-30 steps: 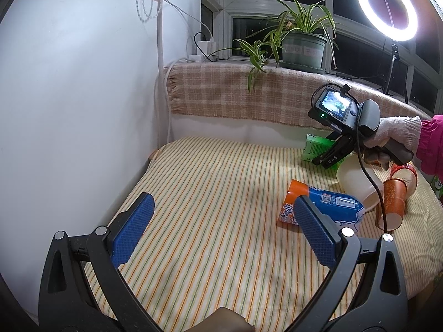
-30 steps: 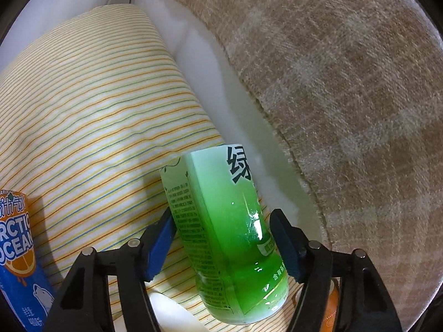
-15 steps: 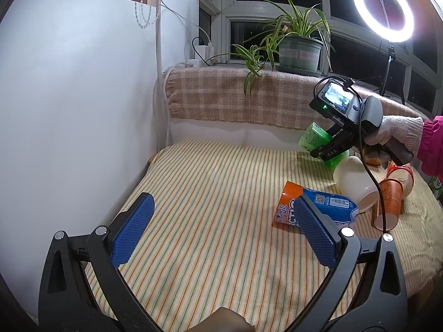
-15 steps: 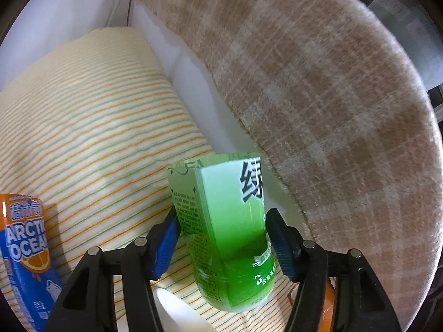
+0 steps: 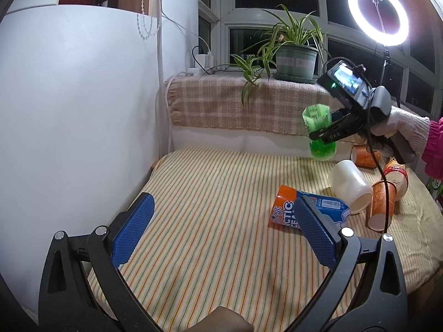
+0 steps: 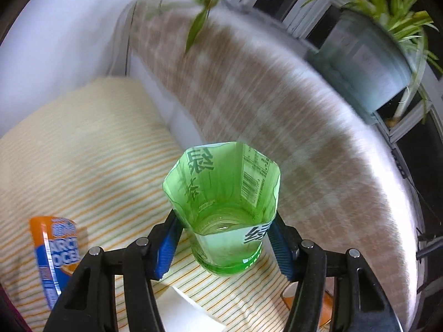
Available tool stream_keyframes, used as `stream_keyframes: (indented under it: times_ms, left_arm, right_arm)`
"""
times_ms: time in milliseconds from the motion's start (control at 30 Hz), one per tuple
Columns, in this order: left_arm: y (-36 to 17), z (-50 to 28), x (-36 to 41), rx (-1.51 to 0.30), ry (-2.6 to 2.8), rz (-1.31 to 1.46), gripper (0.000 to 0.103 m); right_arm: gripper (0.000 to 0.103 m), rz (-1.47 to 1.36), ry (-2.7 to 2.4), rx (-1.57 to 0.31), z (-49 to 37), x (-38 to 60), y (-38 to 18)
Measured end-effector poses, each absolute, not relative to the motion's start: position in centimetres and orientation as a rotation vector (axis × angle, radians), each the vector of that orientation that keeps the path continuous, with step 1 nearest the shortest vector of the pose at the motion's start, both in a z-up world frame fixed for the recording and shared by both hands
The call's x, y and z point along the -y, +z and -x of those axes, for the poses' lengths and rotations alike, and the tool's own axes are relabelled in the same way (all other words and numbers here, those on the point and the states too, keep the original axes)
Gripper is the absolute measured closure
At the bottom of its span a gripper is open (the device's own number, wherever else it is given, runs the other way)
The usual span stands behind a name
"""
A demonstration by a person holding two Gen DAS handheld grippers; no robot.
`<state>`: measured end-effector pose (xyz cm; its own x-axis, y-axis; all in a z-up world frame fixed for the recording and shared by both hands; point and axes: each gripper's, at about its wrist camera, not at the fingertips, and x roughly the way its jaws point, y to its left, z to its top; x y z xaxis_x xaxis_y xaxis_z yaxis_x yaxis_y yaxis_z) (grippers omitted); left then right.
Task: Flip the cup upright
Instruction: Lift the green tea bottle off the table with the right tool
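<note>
A: Right tongs?
B: Clamped on the green cup, mouth up, base near the striped cloth; can't tell if it touches. It's in front of the plaid blanket.
A: Left tongs?
B: Spread wide, gripping nothing, well apart from the green cup.
A: Around the green cup?
B: White cup and blue-orange cup lying on their sides nearby.

The right tongs clamp a green cup between their blue pads, its open mouth facing up. Left of the tongs an orange-and-blue cup lies on the striped cloth.
</note>
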<state>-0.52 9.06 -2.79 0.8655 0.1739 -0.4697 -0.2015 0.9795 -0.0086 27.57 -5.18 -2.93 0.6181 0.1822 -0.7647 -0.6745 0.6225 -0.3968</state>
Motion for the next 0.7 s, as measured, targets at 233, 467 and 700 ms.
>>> stream_keyframes:
  times_ms: [233,467,700]
  left_arm:
    - [-2.0,1.5,-8.3,-0.464,0.18,0.051,0.001]
    - [-1.4,2.3,-7.3,-0.453,0.146,0.048,0.001]
    - [-1.0,2.8,-5.9,-0.454,0.087,0.037,0.001]
  right_arm:
    - [0.041,0.569,0.559,-0.685,-24.5,8.6,1.2]
    - [0.041,0.391,0.614,-0.654,-19.0,13.4,4.4]
    - [0.041,0.227,0.684,-0.693,-13.8,16.7,3.5]
